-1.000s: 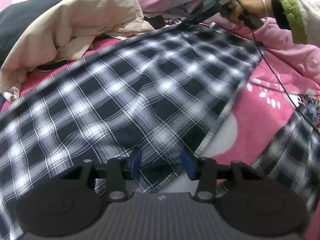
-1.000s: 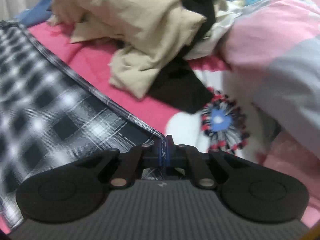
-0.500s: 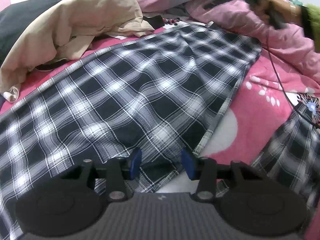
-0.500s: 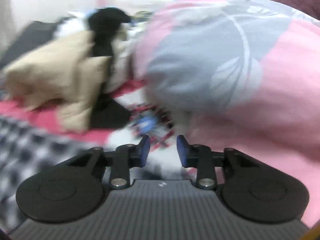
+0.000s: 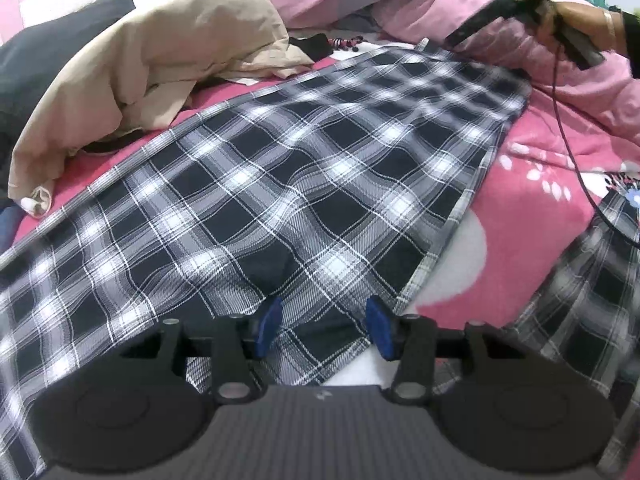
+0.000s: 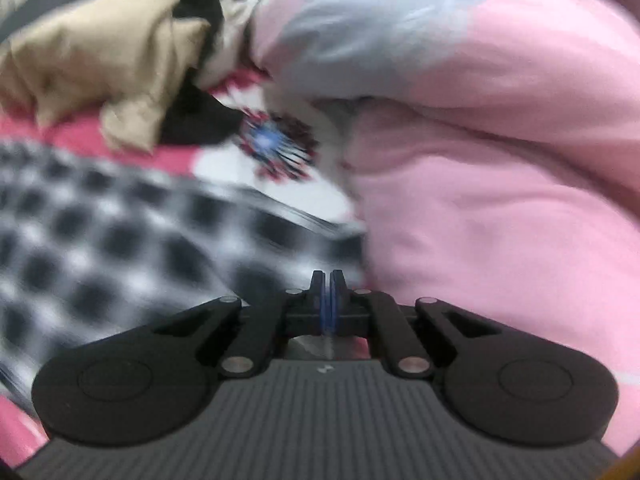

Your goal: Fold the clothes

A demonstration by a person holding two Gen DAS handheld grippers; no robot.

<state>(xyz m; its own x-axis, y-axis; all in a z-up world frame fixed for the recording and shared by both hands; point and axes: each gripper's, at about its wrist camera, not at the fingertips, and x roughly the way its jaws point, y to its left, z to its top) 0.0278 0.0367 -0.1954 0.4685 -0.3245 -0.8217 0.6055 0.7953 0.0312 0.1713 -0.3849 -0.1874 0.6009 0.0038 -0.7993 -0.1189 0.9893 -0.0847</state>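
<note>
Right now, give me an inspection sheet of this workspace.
Surface: pink patterned bedspread, soft and uneven.
Job's things: black-and-white plaid garment spread flat; another plaid piece at the right edge.
Clutter: beige garment heaped over dark clothes; pink and grey duvet bunched beside the plaid.
Grippers: left tongs open over the plaid's near edge, jaws opening, pads not pressing on it; right tongs shut, nothing visibly held.
Cables: dark cable hangs from the right tool across the bedspread.
Surroundings: nothing seen beyond the bedding.
</note>
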